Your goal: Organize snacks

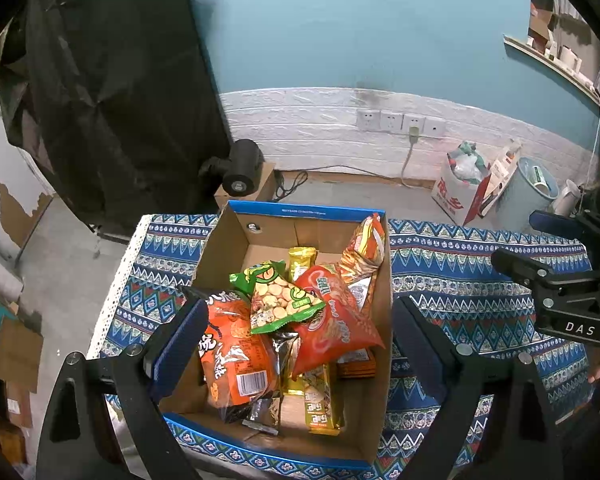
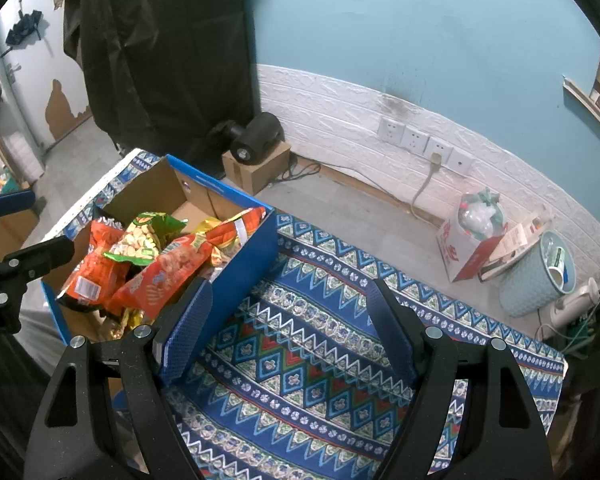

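Left wrist view: left claw [image 1: 300,320] wide open, empty, above cardboard box [image 1: 376,412] full of snack bags [image 1: 332,316]. Right claw [image 2: 288,308] wide open, empty, over patterned tabletop [image 2: 320,360], beside box.

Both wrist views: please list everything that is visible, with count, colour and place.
cardboard box: one, brown with blue rim, on the tablecloth.
snack packets: several, orange, red, green, gold and silver, piled inside the box; exact count unclear.
tablecloth: one, blue patterned, covering the table.
wall sockets: four, white, on the far wall; one has a plug in it.
black roll: one, on a small carton on the floor.
bin: one, pale blue, on the floor at the right.
red-and-white bag: one, beside the bin.
left gripper: black, jaws open above the box.
right gripper: black, jaws open above the tablecloth.
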`<state>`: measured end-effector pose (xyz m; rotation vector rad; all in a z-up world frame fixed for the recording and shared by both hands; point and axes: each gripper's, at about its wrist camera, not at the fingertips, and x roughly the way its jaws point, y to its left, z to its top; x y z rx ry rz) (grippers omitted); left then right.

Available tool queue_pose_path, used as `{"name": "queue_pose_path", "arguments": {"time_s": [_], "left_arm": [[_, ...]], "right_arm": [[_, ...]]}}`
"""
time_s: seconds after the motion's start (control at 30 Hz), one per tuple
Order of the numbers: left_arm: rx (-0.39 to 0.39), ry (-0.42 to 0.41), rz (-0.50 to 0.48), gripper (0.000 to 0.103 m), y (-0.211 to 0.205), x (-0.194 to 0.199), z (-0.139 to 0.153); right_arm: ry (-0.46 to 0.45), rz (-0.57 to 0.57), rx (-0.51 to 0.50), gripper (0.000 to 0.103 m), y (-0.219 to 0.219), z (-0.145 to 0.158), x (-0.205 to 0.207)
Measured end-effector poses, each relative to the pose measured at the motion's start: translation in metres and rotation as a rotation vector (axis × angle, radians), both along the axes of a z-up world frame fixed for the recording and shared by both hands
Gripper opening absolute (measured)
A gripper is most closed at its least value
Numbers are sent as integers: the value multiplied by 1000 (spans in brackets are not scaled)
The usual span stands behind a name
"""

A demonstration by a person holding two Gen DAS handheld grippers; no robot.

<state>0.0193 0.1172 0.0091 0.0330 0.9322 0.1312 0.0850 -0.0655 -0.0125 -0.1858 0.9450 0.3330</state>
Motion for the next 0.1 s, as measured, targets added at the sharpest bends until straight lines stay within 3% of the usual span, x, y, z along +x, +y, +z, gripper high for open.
{"name": "queue_pose_path", "arguments": {"time_s": [0.1], "left_arm": [[1,2,-1,94,0,0,0]], "right_arm": [[0,0,0,78,0,0,0]]}}
